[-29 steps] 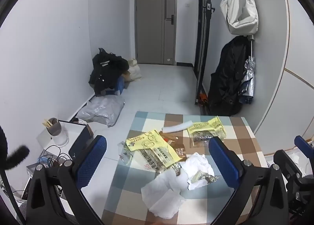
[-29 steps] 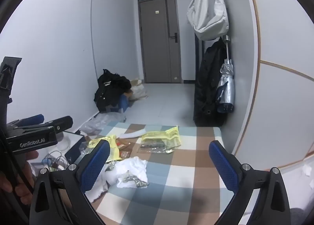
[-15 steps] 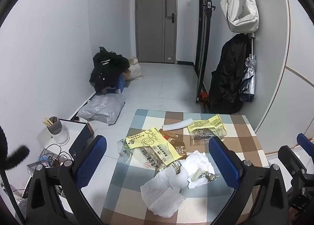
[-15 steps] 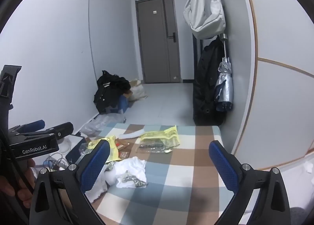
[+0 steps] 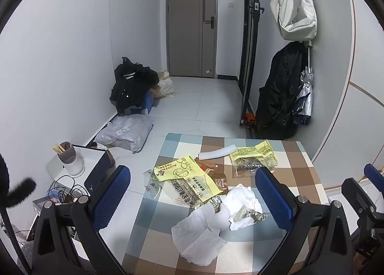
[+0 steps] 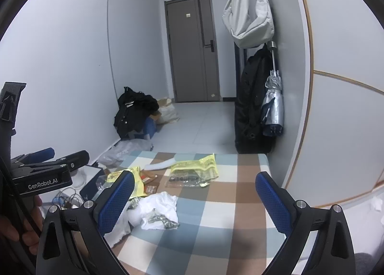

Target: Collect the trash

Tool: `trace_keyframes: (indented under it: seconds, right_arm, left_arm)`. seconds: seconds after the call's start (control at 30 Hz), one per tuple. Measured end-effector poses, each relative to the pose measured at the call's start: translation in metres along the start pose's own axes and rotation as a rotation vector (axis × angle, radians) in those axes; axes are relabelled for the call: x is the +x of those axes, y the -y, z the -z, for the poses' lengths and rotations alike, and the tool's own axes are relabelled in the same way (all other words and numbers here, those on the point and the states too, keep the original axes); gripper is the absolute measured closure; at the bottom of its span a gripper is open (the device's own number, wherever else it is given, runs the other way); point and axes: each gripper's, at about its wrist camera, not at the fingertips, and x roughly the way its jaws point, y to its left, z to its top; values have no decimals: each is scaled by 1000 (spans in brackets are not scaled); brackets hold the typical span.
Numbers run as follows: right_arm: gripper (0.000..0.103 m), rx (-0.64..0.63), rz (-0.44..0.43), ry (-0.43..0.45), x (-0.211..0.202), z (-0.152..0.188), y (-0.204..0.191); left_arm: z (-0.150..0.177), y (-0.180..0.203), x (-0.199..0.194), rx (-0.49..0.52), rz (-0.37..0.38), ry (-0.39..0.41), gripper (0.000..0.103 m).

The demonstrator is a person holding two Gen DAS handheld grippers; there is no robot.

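Both hand-held grippers, left (image 5: 192,193) and right (image 6: 192,195), hovered above the checked desk (image 5: 300,162) with fingers spread apart, empty. Yellow wrappers (image 5: 189,179) and crumpled tissue (image 5: 242,199) lay scattered on the desk's left half.

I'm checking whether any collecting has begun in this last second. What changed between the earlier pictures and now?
Only the viewpoint shifted slightly: in both wrist views the checkered table sits a little lower in frame than before, so the grippers tilted or rose a bit. Nothing was gripped or released. The left gripper and right gripper stay open and empty, and the yellow wrappers, crumpled tissues and white strip lie where they were.
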Motion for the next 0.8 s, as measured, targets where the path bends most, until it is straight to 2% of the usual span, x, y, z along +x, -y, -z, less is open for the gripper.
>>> trace_keyframes:
  seconds: [0.8]
  right_arm:
    - [1, 10, 1, 4, 0, -1, 3]
  left_arm:
    - [3, 2, 1, 3, -7, -7, 1]
